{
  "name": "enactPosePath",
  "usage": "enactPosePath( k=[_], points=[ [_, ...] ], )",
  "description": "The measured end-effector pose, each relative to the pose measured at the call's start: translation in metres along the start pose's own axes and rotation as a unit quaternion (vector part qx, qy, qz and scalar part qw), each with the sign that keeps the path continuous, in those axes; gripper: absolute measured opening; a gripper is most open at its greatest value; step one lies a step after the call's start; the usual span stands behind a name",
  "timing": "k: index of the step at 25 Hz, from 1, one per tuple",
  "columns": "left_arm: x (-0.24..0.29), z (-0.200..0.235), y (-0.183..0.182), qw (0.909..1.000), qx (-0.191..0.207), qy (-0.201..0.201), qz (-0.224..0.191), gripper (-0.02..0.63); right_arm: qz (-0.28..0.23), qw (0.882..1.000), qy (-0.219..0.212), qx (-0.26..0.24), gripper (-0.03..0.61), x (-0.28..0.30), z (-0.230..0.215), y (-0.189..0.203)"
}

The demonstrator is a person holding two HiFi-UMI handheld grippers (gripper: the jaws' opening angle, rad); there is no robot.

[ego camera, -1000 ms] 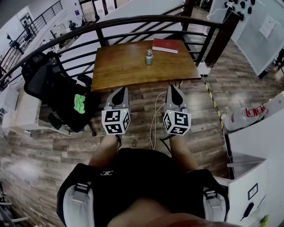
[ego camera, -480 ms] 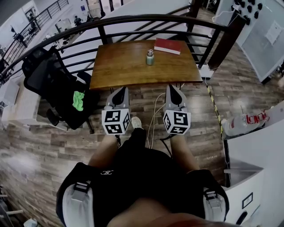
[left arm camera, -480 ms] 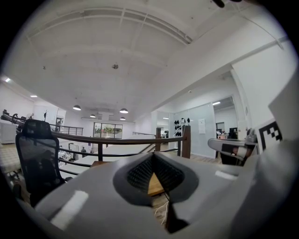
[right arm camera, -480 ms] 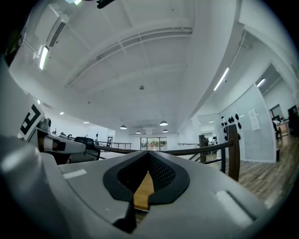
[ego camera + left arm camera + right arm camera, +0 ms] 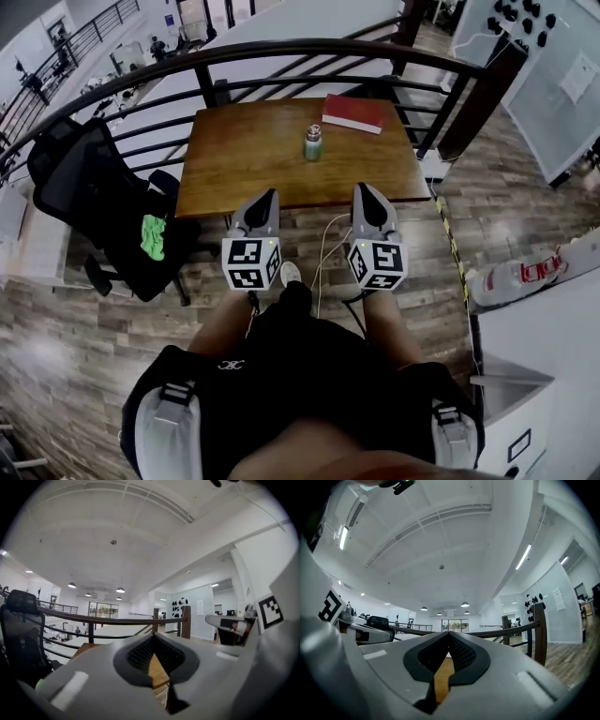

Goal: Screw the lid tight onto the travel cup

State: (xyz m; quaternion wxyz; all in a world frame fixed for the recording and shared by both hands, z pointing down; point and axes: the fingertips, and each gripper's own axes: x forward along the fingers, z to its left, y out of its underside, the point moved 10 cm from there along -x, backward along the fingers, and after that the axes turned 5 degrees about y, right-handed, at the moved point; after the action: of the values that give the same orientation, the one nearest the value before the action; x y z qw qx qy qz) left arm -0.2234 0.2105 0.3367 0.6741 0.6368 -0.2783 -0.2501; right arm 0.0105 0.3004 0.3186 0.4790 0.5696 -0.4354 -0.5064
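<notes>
Wooden tabletop point(image 5: 234, 159) carrying cup point(image 5: 313, 142), lid seemingly atop, near book point(image 5: 352, 113) | left claw point(image 5: 264, 197) closed, empty | right claw point(image 5: 362, 191) closed, empty | both level, short of tabletop edge, likely readied for two-handed reach

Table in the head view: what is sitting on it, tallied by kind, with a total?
Travel cup: 1
Red book: 1
Total on the table: 2
</notes>
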Motion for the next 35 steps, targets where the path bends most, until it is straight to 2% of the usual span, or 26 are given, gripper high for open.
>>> enactPosePath(
  k=[4, 8, 20, 29, 35],
  points=[
    [0.064, 0.026, 0.003, 0.9998, -0.015, 0.010, 0.012, 0.054, 0.013, 1.000, 0.001, -0.003, 0.003, 0.060, -0.019, 0.011],
    [0.113, 0.053, -0.019, 0.9997, 0.000, 0.018, 0.015, 0.054, 0.019, 1.000, 0.004, -0.003, 0.003, 0.117, -0.031, 0.006],
    [0.257, 0.135, -0.026, 0.9985, -0.027, 0.011, 0.047, 0.054, 0.039, 0.999, 0.002, -0.002, 0.003, 0.278, -0.072, 0.030],
    [0.313, 0.158, -0.024, 0.9980, -0.031, 0.023, 0.050, 0.054, 0.061, 0.998, -0.008, -0.001, 0.003, 0.336, -0.102, 0.048],
    [0.332, 0.161, -0.017, 0.9976, -0.030, -0.007, 0.062, 0.054, 0.062, 0.997, -0.041, -0.002, 0.003, 0.363, -0.121, 0.059]
  ],
)
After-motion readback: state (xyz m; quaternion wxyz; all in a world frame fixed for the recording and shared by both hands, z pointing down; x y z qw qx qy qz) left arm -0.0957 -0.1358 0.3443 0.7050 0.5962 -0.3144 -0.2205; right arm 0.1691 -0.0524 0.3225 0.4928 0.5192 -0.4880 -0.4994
